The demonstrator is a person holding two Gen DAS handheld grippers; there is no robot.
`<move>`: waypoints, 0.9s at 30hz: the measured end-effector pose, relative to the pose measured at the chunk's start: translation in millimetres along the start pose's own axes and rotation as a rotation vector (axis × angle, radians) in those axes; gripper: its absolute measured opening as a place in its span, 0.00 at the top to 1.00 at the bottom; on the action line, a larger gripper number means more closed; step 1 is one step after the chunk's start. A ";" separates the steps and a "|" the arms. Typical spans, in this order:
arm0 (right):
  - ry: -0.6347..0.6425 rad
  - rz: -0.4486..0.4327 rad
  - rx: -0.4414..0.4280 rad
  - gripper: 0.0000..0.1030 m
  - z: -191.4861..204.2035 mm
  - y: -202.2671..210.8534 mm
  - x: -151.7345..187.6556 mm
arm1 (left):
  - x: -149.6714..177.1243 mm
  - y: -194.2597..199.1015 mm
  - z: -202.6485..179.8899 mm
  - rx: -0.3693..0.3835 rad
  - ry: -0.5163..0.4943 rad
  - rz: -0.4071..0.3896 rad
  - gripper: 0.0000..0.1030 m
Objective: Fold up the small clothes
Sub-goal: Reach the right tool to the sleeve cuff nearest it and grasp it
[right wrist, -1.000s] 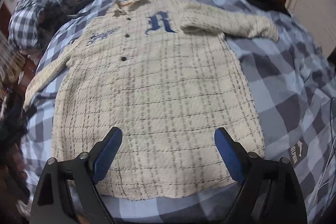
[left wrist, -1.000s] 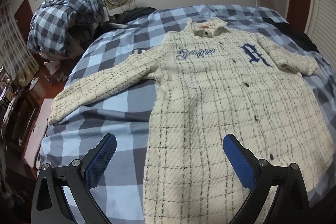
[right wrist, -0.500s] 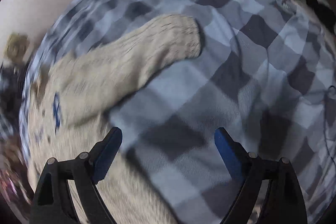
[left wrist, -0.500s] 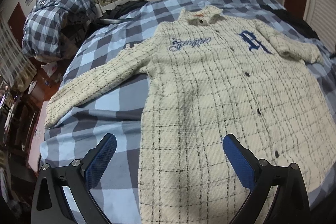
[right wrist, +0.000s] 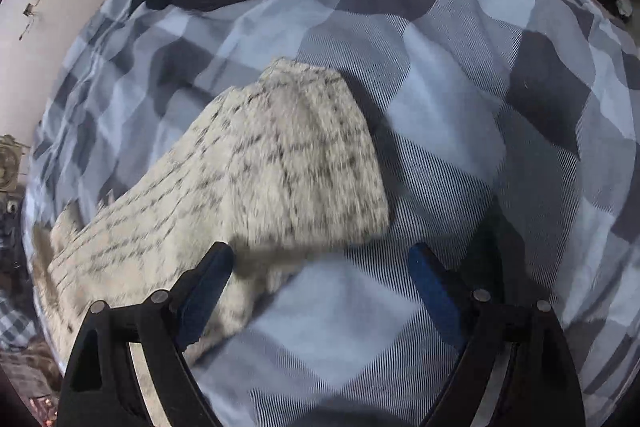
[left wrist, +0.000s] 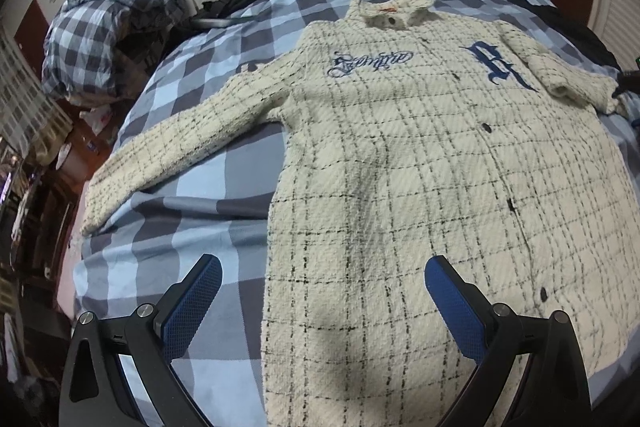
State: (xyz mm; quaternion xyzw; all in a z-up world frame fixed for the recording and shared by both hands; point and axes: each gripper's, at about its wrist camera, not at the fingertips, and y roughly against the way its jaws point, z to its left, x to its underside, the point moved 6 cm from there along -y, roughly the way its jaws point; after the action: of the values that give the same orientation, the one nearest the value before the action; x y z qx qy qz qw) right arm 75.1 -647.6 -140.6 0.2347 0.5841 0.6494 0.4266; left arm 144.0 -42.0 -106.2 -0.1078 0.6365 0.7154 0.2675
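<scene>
Since one second ago the right gripper (right wrist: pixel 320 279) has swung from the jacket hem to the sleeve cuff (right wrist: pixel 304 163), while the left gripper (left wrist: pixel 322 291) has only crept closer over the hem.

Both grippers have their blue fingers (left wrist: pixel 194 303) spread wide and hold nothing. In the left wrist view the cream checked jacket (left wrist: pixel 420 167) lies flat, front up, on the blue checked bed (left wrist: pixel 192 227); its long axis runs from the lower centre of the frame to the collar at the upper centre. One sleeve (left wrist: pixel 180 151) reaches to the left, its cuff close to the bed edge, with bare cover below it. In the right wrist view the sleeve cuff lies in the centre and points to the upper right, with free cover to its right and between the fingers. This view is somewhat blurred.
</scene>
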 end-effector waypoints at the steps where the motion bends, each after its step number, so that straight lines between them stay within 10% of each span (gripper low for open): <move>1: 0.015 -0.001 0.023 0.18 4.1 -3.0 -0.5 | -2.0 -2.3 1.6 0.006 0.014 0.005 0.00; 6: 0.116 -0.061 0.083 0.67 38.3 1.9 5.6 | -3.4 -5.2 8.9 -0.015 0.038 0.005 0.00; 9: 0.161 -0.150 0.089 0.80 56.8 23.0 9.3 | -3.1 -3.5 13.8 -0.016 0.055 0.002 0.00; 27: 0.242 -0.564 0.358 0.87 87.6 243.2 -9.1 | -13.4 18.2 47.0 -0.027 0.141 -0.053 0.00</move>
State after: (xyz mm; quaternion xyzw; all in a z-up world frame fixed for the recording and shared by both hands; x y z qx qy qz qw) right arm 82.2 -594.9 112.6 0.0567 0.7767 0.4164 0.4692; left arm 154.4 -0.7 -76.2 -0.1785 0.6410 0.7072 0.2392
